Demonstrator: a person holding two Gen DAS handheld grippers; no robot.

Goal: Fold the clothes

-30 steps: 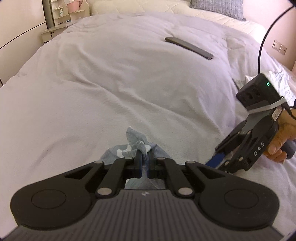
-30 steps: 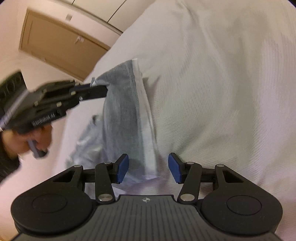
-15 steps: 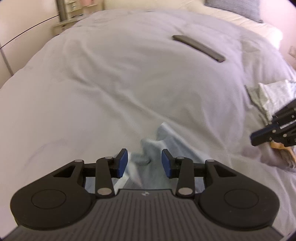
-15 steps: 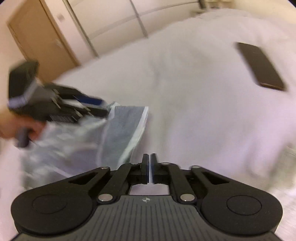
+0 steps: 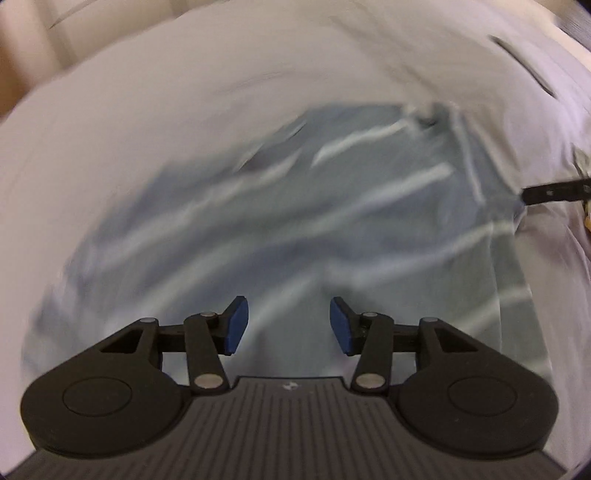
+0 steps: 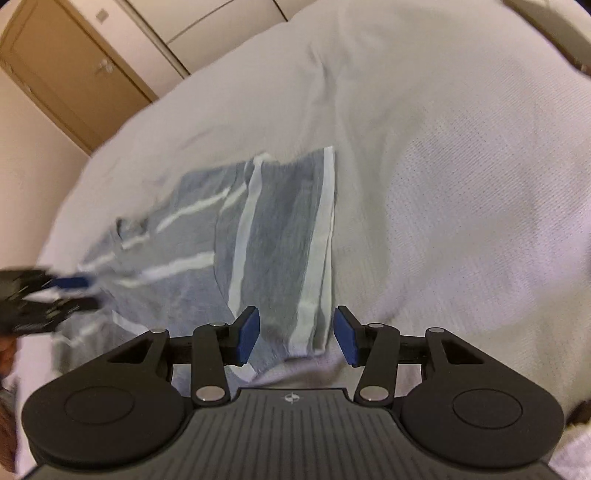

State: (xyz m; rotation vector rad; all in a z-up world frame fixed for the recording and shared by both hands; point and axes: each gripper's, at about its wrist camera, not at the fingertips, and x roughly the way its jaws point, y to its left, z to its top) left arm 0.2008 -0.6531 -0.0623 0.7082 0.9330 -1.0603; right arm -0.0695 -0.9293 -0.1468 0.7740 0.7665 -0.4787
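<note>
A blue-grey garment with white stripes (image 6: 273, 240) lies partly folded on the white bed cover (image 6: 461, 184). In the blurred left wrist view the garment (image 5: 332, 221) fills the middle. My left gripper (image 5: 288, 326) hangs over it, jaws opening, with the cloth below the blue pads (image 5: 236, 325) and not pressed by them. My right gripper (image 6: 295, 336) hovers above the garment's near corner, jaws also opening, nothing pinched. The left gripper (image 6: 79, 293) also shows at the garment's left edge. One right finger (image 5: 554, 194) pokes in at the garment's right edge.
A dark phone (image 5: 524, 62) lies on the bed beyond the garment, smeared by blur. A wooden door (image 6: 74, 62) and pale wardrobe panels (image 6: 221, 22) stand past the bed's far edge. White bed cover (image 5: 147, 129) spreads around the garment.
My left gripper let go of the bunched cloth, opened and swung across above the garment. My right gripper shut, then opened again. The garment now lies flatter on the bed.
</note>
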